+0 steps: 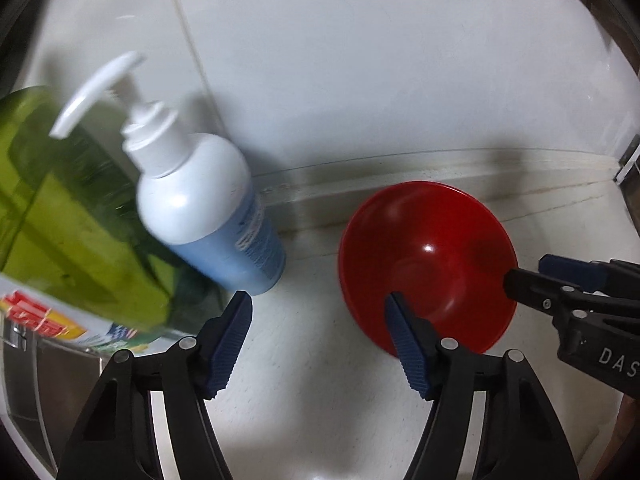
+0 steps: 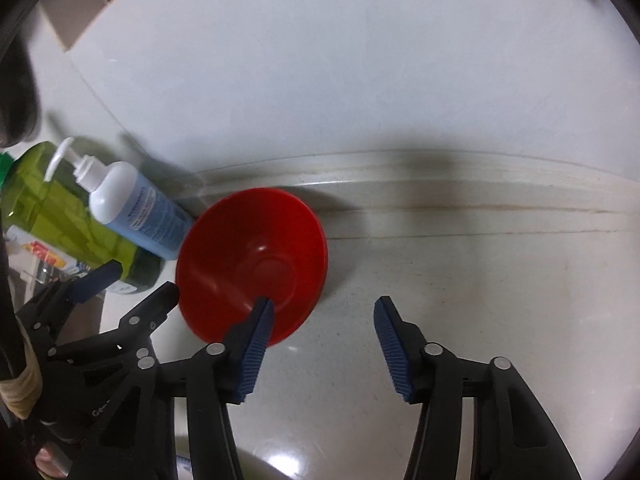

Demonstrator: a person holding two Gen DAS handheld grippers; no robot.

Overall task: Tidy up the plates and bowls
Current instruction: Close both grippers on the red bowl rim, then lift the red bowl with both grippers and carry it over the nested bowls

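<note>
A red bowl (image 1: 428,256) (image 2: 252,256) stands upright and empty on the white counter (image 2: 460,280), close to the back wall. My left gripper (image 1: 318,304) is open just left of the bowl; its right finger overlaps the bowl's near rim and only bare counter lies between the pads. My right gripper (image 2: 323,304) is open on the bowl's right side, with its left finger over the bowl's near edge and nothing between the pads. Each gripper shows in the other's view, the right gripper (image 1: 528,270) at the bowl's right rim and the left gripper (image 2: 142,280) at its left.
A white pump bottle with a blue label (image 1: 200,208) (image 2: 132,208) stands just left of the bowl. Beside and behind it is a large green bottle (image 1: 60,216) (image 2: 48,208). The white wall (image 1: 360,80) rises behind the counter. A metallic surface (image 1: 24,360) lies at the lower left.
</note>
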